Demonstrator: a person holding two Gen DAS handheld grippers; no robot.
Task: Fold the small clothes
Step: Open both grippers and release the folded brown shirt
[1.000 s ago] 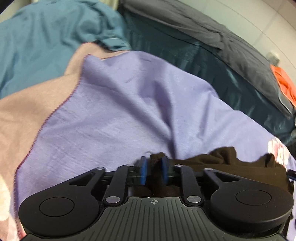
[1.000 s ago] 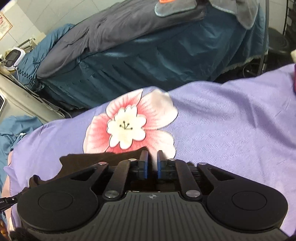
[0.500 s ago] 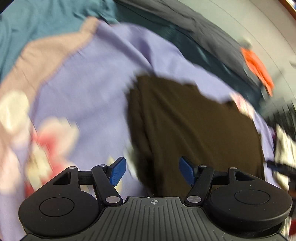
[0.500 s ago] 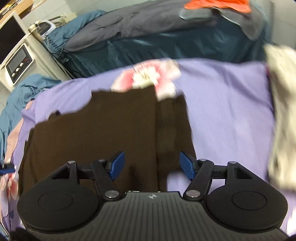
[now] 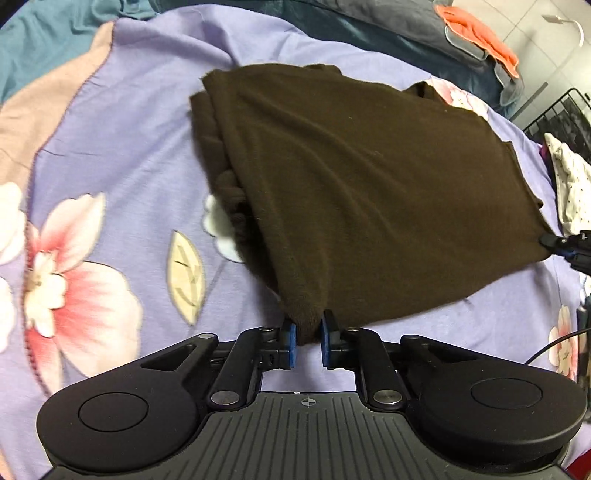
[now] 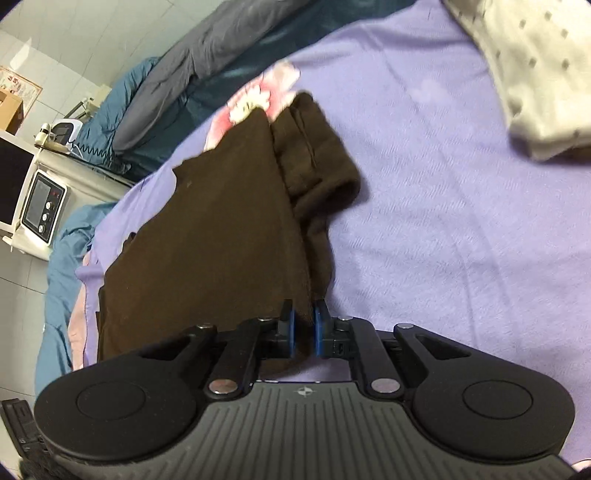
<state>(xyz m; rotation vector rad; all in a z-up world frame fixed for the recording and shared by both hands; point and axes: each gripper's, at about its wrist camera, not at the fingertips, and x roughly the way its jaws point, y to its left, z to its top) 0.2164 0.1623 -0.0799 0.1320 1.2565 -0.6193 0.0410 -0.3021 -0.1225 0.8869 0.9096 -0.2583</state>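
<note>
**Both tongs pinch the brown garment over the bed**

Left tongs (image 5: 306, 341) are drawn in narrow, their blue pads clamping a bunched corner of the brown garment (image 5: 354, 192), which fans away from them across the purple floral bedsheet (image 5: 110, 155). Right tongs (image 6: 302, 334) are likewise narrow and grip another edge of the same garment (image 6: 221, 229). In the left wrist view the right tongs (image 5: 567, 247) appear at the far right edge, at the cloth's far corner, so the garment is stretched between the 2 grips. It looks folded over: a thicker rolled layer lies under its left edge in the left view, and in the right view a cuffed sleeve or leg (image 6: 325, 173) pokes out beside the main panel.

No container shows in either view. A cream dotted garment (image 6: 524, 66) lies loose on the sheet, well apart from the brown one, and a white control unit (image 6: 42, 206) stands on a cabinet beside the bed. An orange cloth (image 5: 476, 29) rests on grey bedding beyond the sheet.

Half a second ago both tongs were spread wide above the flat garment with nothing between the pads; they have since closed on its near edge. 1 second ago they were also shut on the cloth, low against the sheet.
</note>
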